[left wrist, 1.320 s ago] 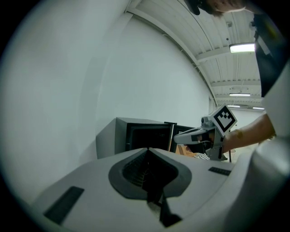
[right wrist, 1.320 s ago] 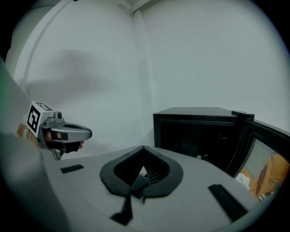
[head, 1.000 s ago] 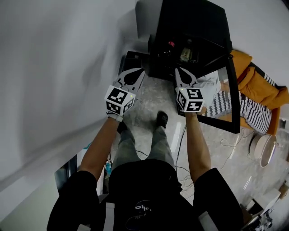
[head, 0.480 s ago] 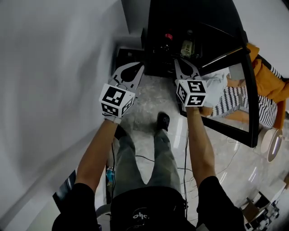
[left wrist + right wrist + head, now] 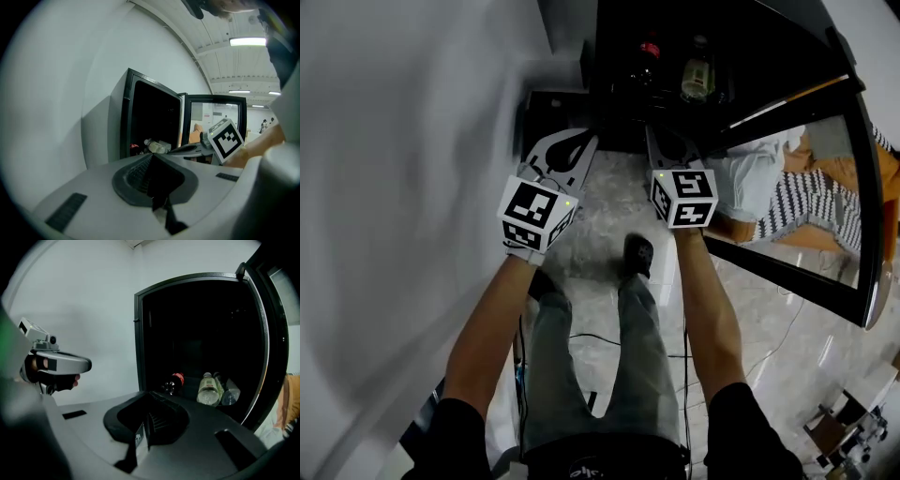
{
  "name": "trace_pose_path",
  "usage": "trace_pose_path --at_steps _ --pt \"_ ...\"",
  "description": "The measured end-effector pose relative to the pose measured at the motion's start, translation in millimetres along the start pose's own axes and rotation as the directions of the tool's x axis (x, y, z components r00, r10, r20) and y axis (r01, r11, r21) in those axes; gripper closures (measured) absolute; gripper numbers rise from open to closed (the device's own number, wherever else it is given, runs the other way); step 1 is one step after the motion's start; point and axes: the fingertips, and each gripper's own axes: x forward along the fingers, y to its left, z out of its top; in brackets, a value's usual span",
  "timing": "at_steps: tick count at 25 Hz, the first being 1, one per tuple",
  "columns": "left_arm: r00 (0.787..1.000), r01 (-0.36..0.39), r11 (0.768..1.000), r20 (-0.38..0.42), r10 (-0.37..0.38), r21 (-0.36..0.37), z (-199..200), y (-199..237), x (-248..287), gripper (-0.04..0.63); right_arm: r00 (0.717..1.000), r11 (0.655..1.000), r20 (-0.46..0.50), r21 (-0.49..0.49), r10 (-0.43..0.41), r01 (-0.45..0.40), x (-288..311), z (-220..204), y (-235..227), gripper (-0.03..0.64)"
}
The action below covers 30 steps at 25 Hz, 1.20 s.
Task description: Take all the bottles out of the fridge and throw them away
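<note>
A black fridge (image 5: 675, 37) stands open on the floor ahead, its glass door (image 5: 825, 187) swung out to the right. On its bottom shelf lie a dark cola bottle with a red label (image 5: 648, 58) (image 5: 174, 382), a clear bottle with a white cap (image 5: 697, 80) (image 5: 206, 389) and another clear bottle (image 5: 226, 392). My left gripper (image 5: 589, 141) (image 5: 159, 161) is shut and empty, just short of the fridge's left front. Level with it, my right gripper (image 5: 667, 141) (image 5: 152, 399) is also shut and empty, pointing at the opening. Neither touches a bottle.
A white wall (image 5: 412, 141) runs close along the left. A low black object (image 5: 546, 108) sits beside the fridge. The person's shoe (image 5: 637, 251) and cables (image 5: 609, 339) are on the marble floor. Striped and orange fabric (image 5: 825, 202) shows through the door glass.
The person has stepped closer. The fridge now fills more of the top of the view, and both shut grippers have come nearer its opening.
</note>
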Motion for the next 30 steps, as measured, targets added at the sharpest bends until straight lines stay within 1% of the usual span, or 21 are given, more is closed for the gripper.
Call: trace_pose_path --at_steps 4,7,11,19,20,21,26,28,30 --pt "1.000 0.013 1.000 -0.009 -0.013 -0.002 -14 0 2 0.589 1.000 1.000 -0.019 0.012 -0.004 0.005 2 -23 7 0.614" --pt "1.000 0.022 1.000 -0.012 -0.022 -0.002 -16 0 2 0.589 1.000 1.000 -0.020 0.026 -0.017 0.018 2 -26 7 0.615" --pt "1.000 0.029 1.000 -0.004 -0.029 -0.002 -13 4 5 0.589 0.999 0.998 -0.007 0.031 -0.052 0.052 8 -20 0 0.615" --pt "0.999 0.045 0.999 0.014 -0.045 0.007 4 19 16 0.589 0.983 0.984 0.064 0.057 -0.175 0.171 37 15 -28 0.615" --pt "0.999 0.048 0.999 0.016 -0.048 0.009 6 22 19 0.589 0.980 0.981 0.066 0.055 -0.188 0.184 43 18 -31 0.605" --pt "0.999 0.050 0.999 0.018 -0.050 0.012 8 26 21 0.589 0.977 0.979 0.065 0.054 -0.201 0.197 50 21 -34 0.576" --pt "0.998 0.055 0.998 0.026 -0.056 0.030 15 47 27 0.589 0.962 0.961 0.037 0.080 -0.269 0.266 93 25 -53 0.398" --pt "0.998 0.056 0.998 0.025 -0.057 0.038 15 55 30 0.589 0.959 0.957 0.024 0.089 -0.281 0.278 110 22 -59 0.353" --pt "0.998 0.056 0.997 0.024 -0.057 0.046 13 63 34 0.589 0.958 0.954 0.012 0.088 -0.288 0.286 125 18 -62 0.325"
